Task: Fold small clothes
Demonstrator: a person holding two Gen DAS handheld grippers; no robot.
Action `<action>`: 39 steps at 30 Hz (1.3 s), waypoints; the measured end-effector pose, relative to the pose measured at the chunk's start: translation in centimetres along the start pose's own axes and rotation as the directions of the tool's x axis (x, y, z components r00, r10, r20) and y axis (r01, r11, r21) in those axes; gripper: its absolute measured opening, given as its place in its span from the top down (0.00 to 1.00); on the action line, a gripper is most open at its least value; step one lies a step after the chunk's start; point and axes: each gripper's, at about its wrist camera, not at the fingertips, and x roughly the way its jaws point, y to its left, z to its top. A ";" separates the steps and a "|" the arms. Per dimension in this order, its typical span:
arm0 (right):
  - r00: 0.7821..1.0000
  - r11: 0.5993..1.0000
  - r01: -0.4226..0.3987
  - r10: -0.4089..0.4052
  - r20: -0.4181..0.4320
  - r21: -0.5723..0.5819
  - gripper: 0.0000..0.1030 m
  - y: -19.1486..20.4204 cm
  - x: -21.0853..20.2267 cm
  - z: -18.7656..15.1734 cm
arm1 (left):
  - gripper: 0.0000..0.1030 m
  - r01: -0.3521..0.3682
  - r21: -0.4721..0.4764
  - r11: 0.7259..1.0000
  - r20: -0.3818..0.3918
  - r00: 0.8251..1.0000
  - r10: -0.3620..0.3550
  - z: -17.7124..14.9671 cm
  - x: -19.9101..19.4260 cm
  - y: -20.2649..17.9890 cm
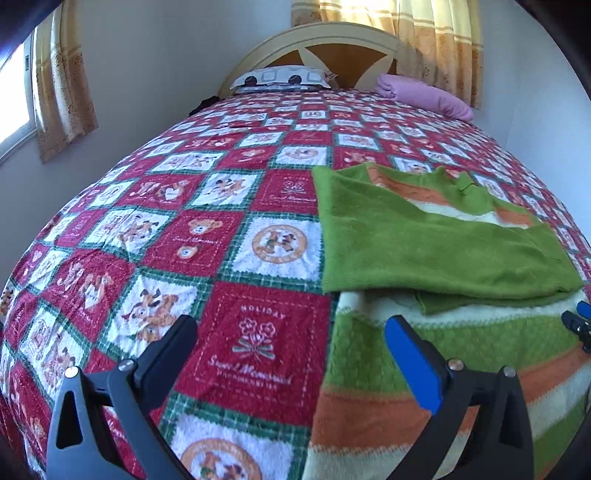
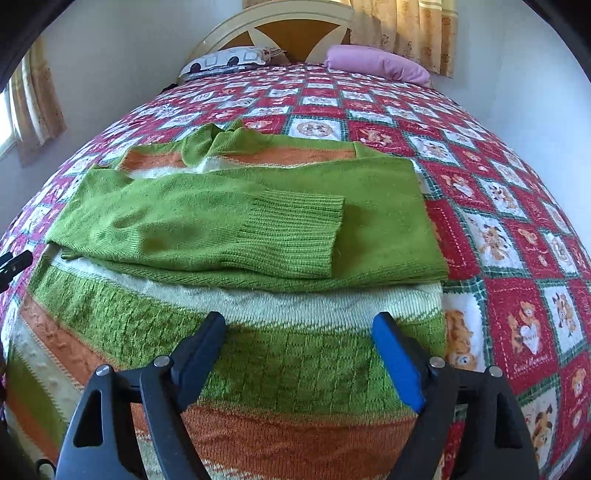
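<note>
Left gripper (image 1: 291, 328): jaws spread wide, nothing held; positioned over the bedspread (image 1: 155, 229) just beside the sweater's left edge. On the red patch between its fingers, "HOLIDAY" and script reading roughly "Sweet Memories" are stitched; smaller lettering below cannot be read.

Right gripper (image 2: 299, 325): jaws well apart, nothing gripped; held over the sweater's (image 2: 258, 332) striped hem.

Sweater: green, orange and cream knit, laid flat on the bedspread, both green sleeves folded across the body, one ribbed cuff (image 2: 295, 236) lying uppermost.

Bedspread: red-and-white patchwork with bear motifs; "Sweet Memories" repeated on a patch at the right.

Patterned pillow (image 2: 229, 61) and pink pillow (image 2: 380, 66): set against the headboard (image 2: 280, 22). Curtains (image 2: 406, 29) hung behind.
</note>
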 end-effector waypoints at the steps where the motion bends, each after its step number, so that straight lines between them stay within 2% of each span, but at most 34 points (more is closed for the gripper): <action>1: 1.000 1.000 -0.011 0.011 0.005 0.013 0.20 -0.2 -0.2 -0.1 | 0.00 0.006 0.004 1.000 0.005 1.000 -0.006 -0.1 -0.4 0.0; 7: 0.997 0.995 -0.081 0.080 0.014 0.066 0.20 -0.3 -3.0 -1.3 | 0.00 0.031 0.032 0.999 0.034 0.999 -0.032 -0.8 -2.9 -0.2; 21: 0.988 0.991 -0.128 0.131 0.079 -0.032 0.20 2.2 -11.0 -6.0 | 0.00 0.098 0.096 0.991 0.076 0.991 -0.106 -3.9 -8.8 -1.0; 28: 0.985 0.987 -0.153 0.156 0.075 -0.051 0.20 3.0 -13.0 -8.7 | 0.00 0.143 0.109 0.984 0.052 0.987 -0.150 -5.8 -10.5 -0.8; 39: 0.981 0.978 -0.189 0.192 0.029 -0.092 0.20 4.3 -15.4 -13.1 | 0.00 0.154 0.166 0.974 0.026 0.987 -0.160 -9.3 -12.6 -0.7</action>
